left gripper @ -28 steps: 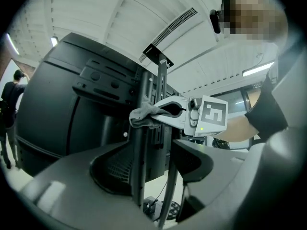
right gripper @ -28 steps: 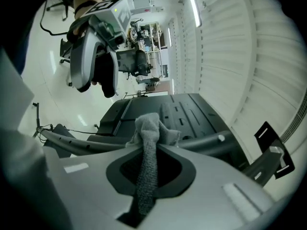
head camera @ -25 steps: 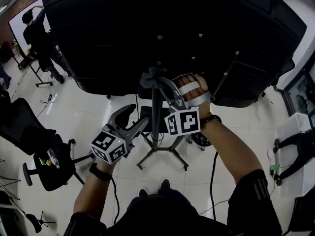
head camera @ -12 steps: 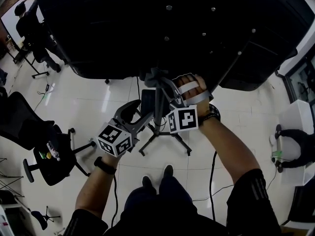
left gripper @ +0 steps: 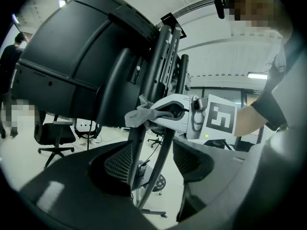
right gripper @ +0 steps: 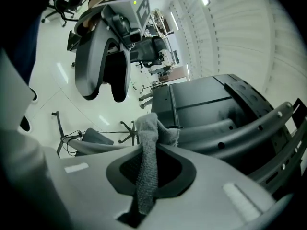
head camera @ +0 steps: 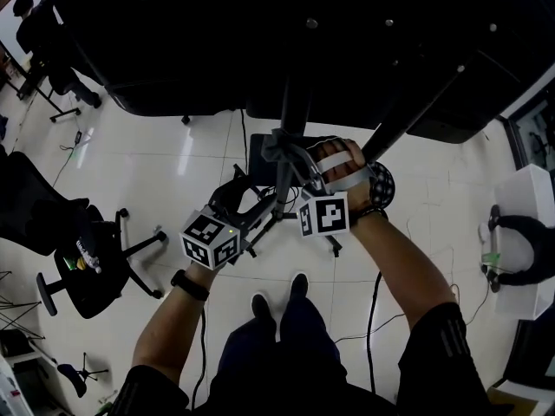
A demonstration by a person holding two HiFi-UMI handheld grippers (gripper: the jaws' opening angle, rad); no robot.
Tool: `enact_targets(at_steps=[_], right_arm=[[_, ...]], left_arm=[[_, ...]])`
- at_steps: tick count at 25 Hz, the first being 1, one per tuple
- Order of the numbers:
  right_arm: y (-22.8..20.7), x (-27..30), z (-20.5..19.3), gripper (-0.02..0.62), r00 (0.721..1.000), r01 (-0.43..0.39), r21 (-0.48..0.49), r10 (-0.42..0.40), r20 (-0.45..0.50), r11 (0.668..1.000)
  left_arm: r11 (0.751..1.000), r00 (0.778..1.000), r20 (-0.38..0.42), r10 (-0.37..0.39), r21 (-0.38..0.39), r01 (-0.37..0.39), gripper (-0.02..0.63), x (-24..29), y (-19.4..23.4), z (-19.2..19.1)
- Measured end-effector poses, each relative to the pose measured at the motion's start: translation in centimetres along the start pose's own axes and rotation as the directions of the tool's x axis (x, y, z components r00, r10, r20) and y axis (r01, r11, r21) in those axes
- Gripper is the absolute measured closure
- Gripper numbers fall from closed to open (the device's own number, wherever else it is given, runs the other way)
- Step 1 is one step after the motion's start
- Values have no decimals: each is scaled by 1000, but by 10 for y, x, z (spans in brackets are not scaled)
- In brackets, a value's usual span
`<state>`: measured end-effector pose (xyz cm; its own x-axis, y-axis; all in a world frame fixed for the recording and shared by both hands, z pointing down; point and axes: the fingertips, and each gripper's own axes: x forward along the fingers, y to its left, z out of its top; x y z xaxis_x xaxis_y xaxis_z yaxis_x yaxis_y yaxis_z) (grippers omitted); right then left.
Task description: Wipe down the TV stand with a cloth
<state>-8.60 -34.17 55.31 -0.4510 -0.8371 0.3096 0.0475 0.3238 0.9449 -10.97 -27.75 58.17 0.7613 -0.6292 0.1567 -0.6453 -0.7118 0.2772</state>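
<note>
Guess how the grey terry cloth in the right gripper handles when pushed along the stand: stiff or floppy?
Probably floppy: the grey terry cloth bunches and folds beyond the fingers of the right gripper. Likely light, since a narrow pinch carries it. Its looped pile should drag, not slip, on the black metal stand pole.

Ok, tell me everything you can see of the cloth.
The cloth is small and grey, and it looks like terry towelling. The right gripper has it pinched: a narrow strip runs down between the closed jaws, and a bunched, crumpled end sticks out past the tips. In the left gripper view, that end lies against the TV stand's dark pole.
</note>
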Motion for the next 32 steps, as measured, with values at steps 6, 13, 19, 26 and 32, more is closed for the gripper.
enact_targets(at_steps=[6, 13, 19, 26, 32], right_arm=[[62, 21, -8, 579, 998, -69, 23, 69, -8, 997], [130, 41, -15, 580, 990, -136, 69, 138, -15, 988], [204, 60, -28, 580, 972, -226, 107, 231, -40, 968], [279, 85, -35, 580, 946, -312, 125, 320, -48, 942], [331, 107, -38, 580, 929, -357, 129, 366, -52, 925]], left_arm=[[999, 999, -46, -9, -38, 8, 319, 18, 17, -48], [997, 995, -99, -13, -77, 5, 314, 36, 35, -106], [993, 989, -147, -9, -119, -9, 311, 44, 52, -158], [988, 981, -193, -5, -152, -25, 311, 52, 74, -214], [984, 973, -230, -11, -176, -30, 310, 66, 89, -256]])
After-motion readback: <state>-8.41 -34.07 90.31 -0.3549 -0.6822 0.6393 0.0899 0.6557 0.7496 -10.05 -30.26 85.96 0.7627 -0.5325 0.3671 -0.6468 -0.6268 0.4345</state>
